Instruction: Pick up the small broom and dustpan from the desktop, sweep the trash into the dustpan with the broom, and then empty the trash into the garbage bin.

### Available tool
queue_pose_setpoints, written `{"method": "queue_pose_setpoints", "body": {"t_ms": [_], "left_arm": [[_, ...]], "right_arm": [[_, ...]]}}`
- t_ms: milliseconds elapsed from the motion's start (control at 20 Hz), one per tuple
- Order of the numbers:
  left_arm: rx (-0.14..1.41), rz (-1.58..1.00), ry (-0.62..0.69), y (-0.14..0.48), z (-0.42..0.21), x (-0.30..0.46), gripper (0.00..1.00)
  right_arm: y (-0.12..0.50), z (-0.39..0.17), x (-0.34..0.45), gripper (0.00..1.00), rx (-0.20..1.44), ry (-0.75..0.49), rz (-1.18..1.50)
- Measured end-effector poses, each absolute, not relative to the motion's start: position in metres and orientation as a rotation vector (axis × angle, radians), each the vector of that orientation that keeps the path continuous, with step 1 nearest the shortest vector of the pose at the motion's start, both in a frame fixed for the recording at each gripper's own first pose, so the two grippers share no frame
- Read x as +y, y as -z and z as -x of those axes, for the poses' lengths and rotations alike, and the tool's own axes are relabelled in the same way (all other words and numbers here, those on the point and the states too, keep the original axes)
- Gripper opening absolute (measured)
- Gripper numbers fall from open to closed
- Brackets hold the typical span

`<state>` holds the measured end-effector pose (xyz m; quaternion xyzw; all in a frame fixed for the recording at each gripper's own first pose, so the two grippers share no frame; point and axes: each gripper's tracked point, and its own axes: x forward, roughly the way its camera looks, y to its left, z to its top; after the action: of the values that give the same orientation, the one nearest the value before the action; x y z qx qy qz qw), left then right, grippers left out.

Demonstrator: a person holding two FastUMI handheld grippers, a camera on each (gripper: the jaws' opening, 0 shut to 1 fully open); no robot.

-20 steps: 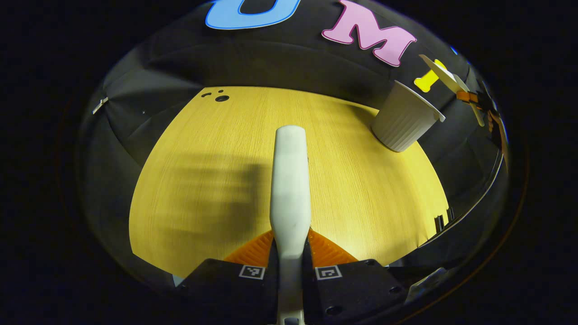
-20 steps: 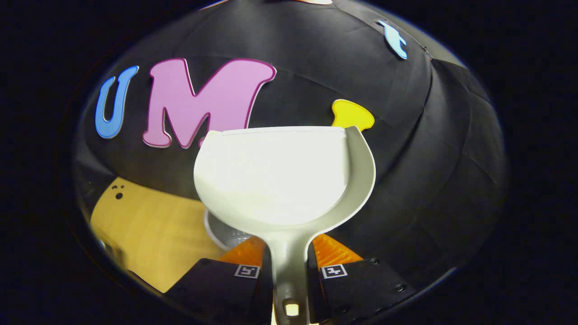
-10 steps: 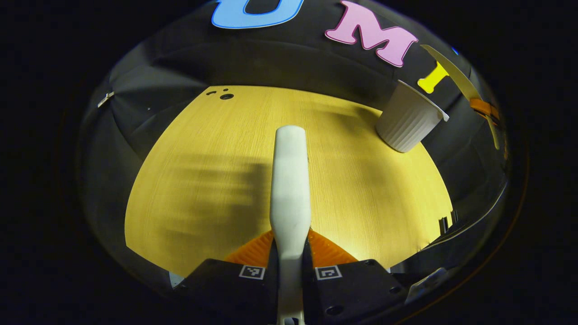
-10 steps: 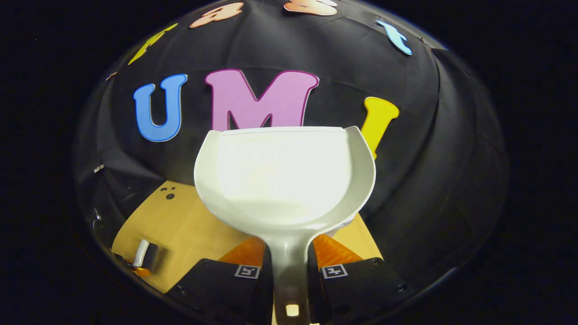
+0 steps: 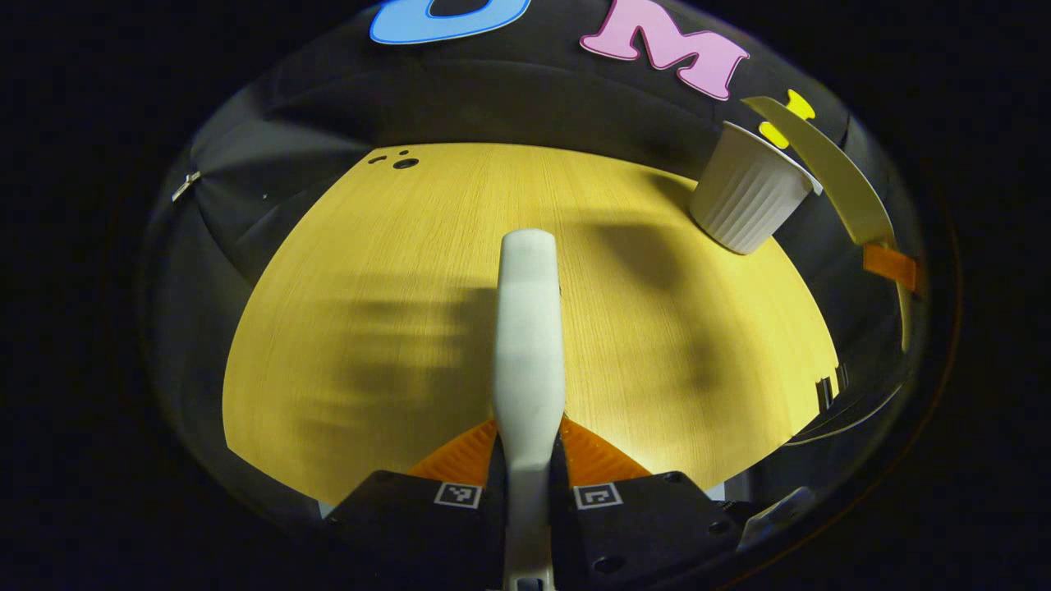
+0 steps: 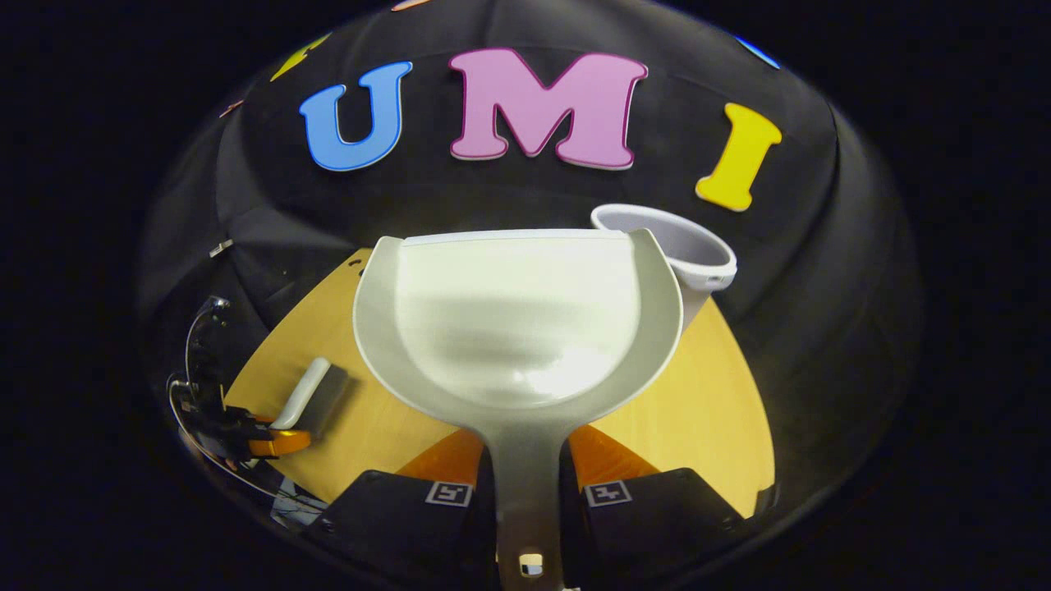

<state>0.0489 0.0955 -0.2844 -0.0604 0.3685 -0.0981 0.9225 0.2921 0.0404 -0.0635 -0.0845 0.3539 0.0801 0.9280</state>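
Two hand-held grippers: left [image 5: 527, 460] pinches broom [image 5: 529, 328] | right [image 6: 530, 484] pinches dustpan [image 6: 517, 320] | wooden desktop [image 5: 394, 271]

The left gripper [image 5: 526, 460] clamps both fingers on the pale, rounded plastic handle of the small broom [image 5: 528, 328], held above a yellow wood-grain desktop [image 5: 394, 271]. At two o'clock a white ribbed plastic garbage bin [image 5: 749, 201] stands near the desktop's edge, with the cream plastic dustpan [image 5: 837, 176] seen edge-on just beyond it.
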Motion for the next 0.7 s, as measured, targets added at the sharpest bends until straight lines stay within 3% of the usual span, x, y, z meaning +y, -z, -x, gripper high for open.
{"method": "queue_pose_setpoints", "body": {"t_ms": [300, 400, 450, 600, 700], "left_arm": [[0.816, 0.08, 0.182, 0.303, -0.073, 0.081, 0.27], [0.829, 0.064, 0.172, 0.308, -0.083, 0.076, 0.27], [0.835, 0.06, 0.169, 0.31, -0.088, 0.074, 0.27], [0.857, 0.049, 0.162, 0.314, -0.097, 0.069, 0.27], [0.858, 0.013, 0.141, 0.316, -0.102, 0.068, 0.27]], "right_arm": [[0.141, -0.271, 0.013, 0.38, 0.941, -0.154, 0.177], [0.17, -0.264, 0.003, 0.31, 1.001, -0.133, 0.168], [0.181, -0.263, -0.001, 0.38, 1.022, -0.126, 0.154], [0.197, -0.266, -0.006, 0.31, 1.056, -0.108, 0.157], [0.2, -0.271, 0.0, 0.35, 1.071, -0.118, 0.174]]}}
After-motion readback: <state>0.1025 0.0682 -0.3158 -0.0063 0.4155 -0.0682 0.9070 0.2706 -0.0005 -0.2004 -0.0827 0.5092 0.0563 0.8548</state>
